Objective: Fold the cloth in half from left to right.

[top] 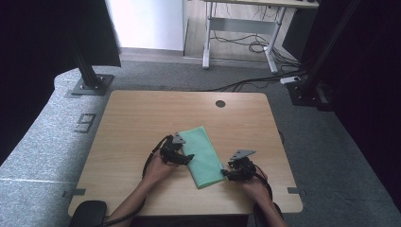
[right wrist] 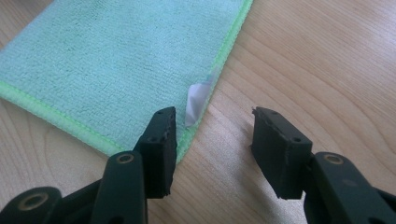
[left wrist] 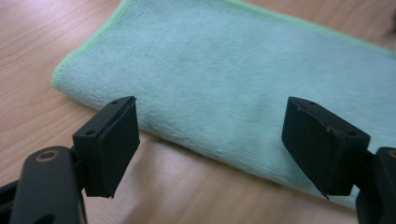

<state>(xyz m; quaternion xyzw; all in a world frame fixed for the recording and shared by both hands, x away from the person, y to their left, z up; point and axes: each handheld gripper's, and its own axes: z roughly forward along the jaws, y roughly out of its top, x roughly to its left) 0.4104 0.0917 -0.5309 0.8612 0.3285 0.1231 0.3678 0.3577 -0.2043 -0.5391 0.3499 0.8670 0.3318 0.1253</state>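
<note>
On the wooden table (top: 142, 123), seen from above, a folded green cloth (top: 202, 158) lies near my edge, slanting away from me. My left gripper (top: 185, 158) sits at its left long side, my right gripper (top: 226, 173) at its near right corner.

Along my left gripper (left wrist: 210, 140), the jaws stand wide apart with nothing between them, the cloth's (left wrist: 233, 79) folded edge just beyond.

Along my right gripper (right wrist: 212, 144), the jaws are apart over bare wood, one beside the cloth's (right wrist: 121, 65) stitched border, near a small white tag (right wrist: 196, 103)
</note>
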